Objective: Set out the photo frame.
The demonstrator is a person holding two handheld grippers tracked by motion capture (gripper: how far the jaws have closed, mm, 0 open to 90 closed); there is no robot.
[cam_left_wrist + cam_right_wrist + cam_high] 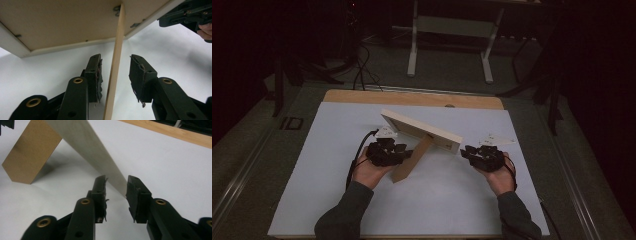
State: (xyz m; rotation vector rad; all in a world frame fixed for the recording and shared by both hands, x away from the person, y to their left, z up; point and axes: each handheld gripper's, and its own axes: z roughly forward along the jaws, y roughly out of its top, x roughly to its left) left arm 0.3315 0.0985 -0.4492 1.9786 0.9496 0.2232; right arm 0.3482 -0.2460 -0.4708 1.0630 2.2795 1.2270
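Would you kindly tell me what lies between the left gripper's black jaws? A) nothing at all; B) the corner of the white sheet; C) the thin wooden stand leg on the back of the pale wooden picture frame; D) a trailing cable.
C: the left gripper has the thin wooden stand leg of the pale wooden picture frame running up between its jaws.

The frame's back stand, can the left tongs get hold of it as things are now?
Probably yes. The stand already sits between the open left tongs, with gaps on both sides and nothing in front of it; closing them should catch it.
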